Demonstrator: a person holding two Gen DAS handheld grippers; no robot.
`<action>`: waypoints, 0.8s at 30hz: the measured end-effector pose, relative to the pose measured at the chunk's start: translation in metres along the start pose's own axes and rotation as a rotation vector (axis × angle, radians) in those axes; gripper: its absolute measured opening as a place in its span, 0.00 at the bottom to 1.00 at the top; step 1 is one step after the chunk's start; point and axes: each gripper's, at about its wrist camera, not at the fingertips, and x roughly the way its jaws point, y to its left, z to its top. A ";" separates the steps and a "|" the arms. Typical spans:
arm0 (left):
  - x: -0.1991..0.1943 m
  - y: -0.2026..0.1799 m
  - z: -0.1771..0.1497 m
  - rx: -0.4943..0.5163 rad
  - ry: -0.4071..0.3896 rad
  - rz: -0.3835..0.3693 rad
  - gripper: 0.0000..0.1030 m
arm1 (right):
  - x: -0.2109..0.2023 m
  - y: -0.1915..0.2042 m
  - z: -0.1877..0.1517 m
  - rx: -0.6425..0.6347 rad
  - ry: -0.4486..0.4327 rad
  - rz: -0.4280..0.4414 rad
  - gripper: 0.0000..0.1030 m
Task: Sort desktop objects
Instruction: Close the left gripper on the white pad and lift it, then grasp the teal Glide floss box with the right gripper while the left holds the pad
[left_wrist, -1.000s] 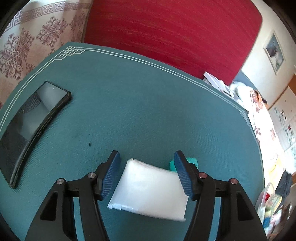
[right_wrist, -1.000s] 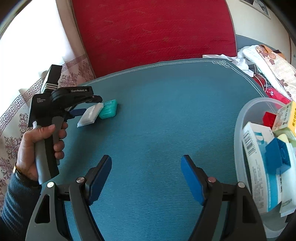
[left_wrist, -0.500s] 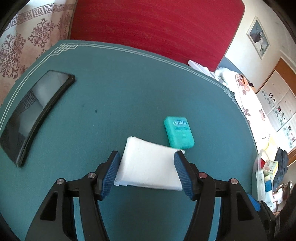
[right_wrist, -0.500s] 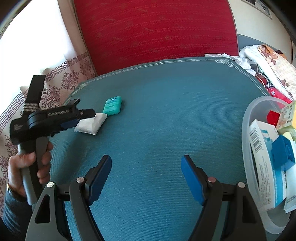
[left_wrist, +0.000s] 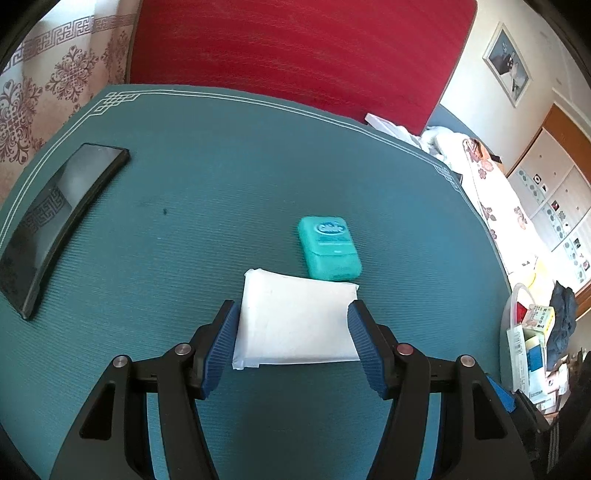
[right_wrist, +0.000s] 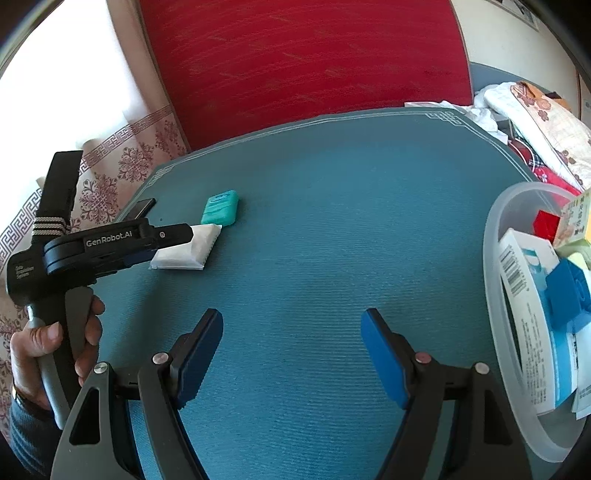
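The teal ribbed desk mat (left_wrist: 221, 192) covers the whole work surface, with a translucent round plastic tub (right_wrist: 496, 295) of already gathered boxes at its right edge, beside the right gripper (right_wrist: 291, 354), whose blue jaws stand wide apart over bare mat with nothing between them. Far left lies a black slab phone (left_wrist: 62, 221). Near the mat's middle, the flat white soft pouch (left_wrist: 295, 321) sits squarely between the jaws of the left gripper (left_wrist: 291, 343), both pads against its side edges: it looks gripped. The pouch seems light and squashy, likely to buckle, so a hold across its short sides suits it. Its long axis runs crosswise between the jaws. Just beyond, touching its far corner, a small teal plastic floss case (left_wrist: 328, 247) points away from the camera, rigid and smooth.
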 end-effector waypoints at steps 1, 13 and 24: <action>0.002 -0.005 -0.001 0.018 -0.001 0.007 0.65 | 0.001 0.000 0.000 0.001 0.001 0.000 0.78; 0.017 -0.042 -0.015 0.206 -0.022 0.162 0.80 | 0.007 -0.013 -0.001 0.032 0.011 -0.003 0.78; 0.002 -0.022 -0.015 0.132 -0.049 0.151 0.74 | 0.010 -0.002 0.006 -0.008 0.014 -0.019 0.78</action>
